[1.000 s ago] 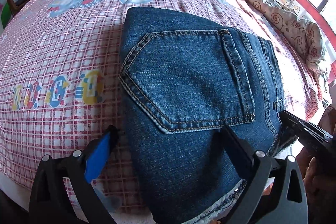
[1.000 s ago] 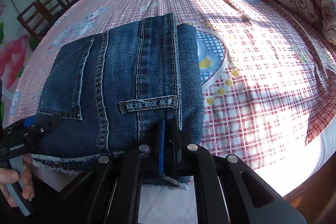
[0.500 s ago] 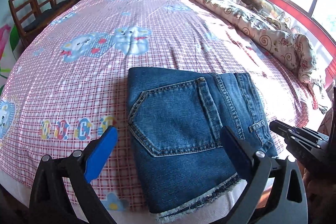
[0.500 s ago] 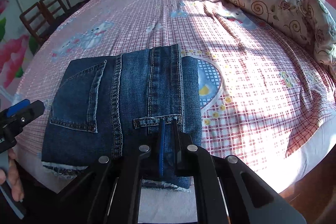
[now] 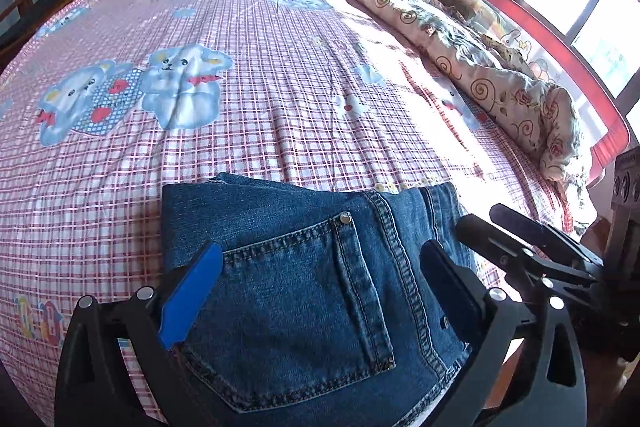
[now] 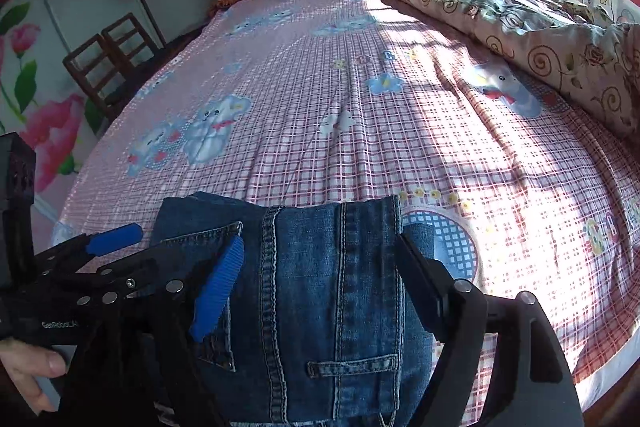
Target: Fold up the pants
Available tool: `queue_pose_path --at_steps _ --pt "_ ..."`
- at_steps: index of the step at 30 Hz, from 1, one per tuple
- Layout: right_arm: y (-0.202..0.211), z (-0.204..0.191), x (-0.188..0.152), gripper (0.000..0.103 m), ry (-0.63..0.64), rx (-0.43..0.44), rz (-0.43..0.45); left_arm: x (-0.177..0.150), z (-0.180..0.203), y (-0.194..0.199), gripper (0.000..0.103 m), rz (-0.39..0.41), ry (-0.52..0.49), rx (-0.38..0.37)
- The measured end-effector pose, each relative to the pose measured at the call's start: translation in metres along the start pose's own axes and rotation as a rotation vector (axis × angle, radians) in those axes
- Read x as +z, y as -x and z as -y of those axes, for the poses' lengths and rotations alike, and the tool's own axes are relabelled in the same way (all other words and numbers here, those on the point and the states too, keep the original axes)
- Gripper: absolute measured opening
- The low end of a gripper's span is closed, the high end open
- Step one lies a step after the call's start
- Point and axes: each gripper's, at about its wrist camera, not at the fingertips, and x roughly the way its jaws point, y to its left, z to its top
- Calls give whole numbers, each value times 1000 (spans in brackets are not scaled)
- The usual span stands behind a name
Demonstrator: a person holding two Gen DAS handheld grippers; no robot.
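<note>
Jeans (image 5: 304,291), folded into a compact block, lie on the bed (image 5: 248,27) at its near edge, on the pink checked sheet (image 5: 280,131) with the bear prints. A back pocket (image 5: 296,319) faces up on the folded block, and in the right wrist view a belt loop (image 6: 354,367) shows on the near part of the denim.

Seen from its own camera, the left hand-held gripper (image 5: 320,287) is wide open, its blue finger (image 5: 192,299) over the jeans' left edge and its black finger (image 5: 448,291) over the seam near their right side, so the pocket sits between the two. It has hold of nothing. Whether the fingertips touch the cloth cannot be told.

From the right wrist view, the right hand-held gripper (image 6: 320,275) is likewise spread wide and grips nothing, its blue finger (image 6: 218,287) over the jeans beside the pocket and its black finger (image 6: 420,279) at their right edge; the denim's double seams run between them. In that same view the left hand-held gripper shows at the jeans' left side, held by a hand (image 6: 28,371) at the lower left corner.

A rolled floral quilt (image 5: 460,59) lies along the bed's right side, well apart from the jeans. A wooden chair (image 6: 112,63) stands off the bed's left side.
</note>
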Motion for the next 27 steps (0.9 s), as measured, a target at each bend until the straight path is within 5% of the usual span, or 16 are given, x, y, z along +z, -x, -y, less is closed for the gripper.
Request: queue_pose_path --at_steps 2,3,6,12,17,20,23,27 --pt "-19 2 4 68 12 -21 -44 9 -12 -25 77 -69 29 40" --pt "-27 5 3 49 19 -46 -77 10 -16 -33 77 -84 20 42" --pt "-43 20 -5 24 -19 -80 -137 5 -16 -47 76 -101 -43 56" --pt "-27 18 -10 24 0 -79 -106 -7 0 -42 76 -55 -113 124" --pt "30 13 -51 24 -2 -105 -77 -48 -3 22 87 23 -51 155" --pt "15 17 -90 24 15 -116 -138 -88 -6 15 86 -48 -75 137" --pt "16 23 -101 24 14 -85 -77 -109 6 8 88 1 -225 213" --pt "47 22 -97 25 -11 -84 -39 -107 6 32 89 5 -182 213"
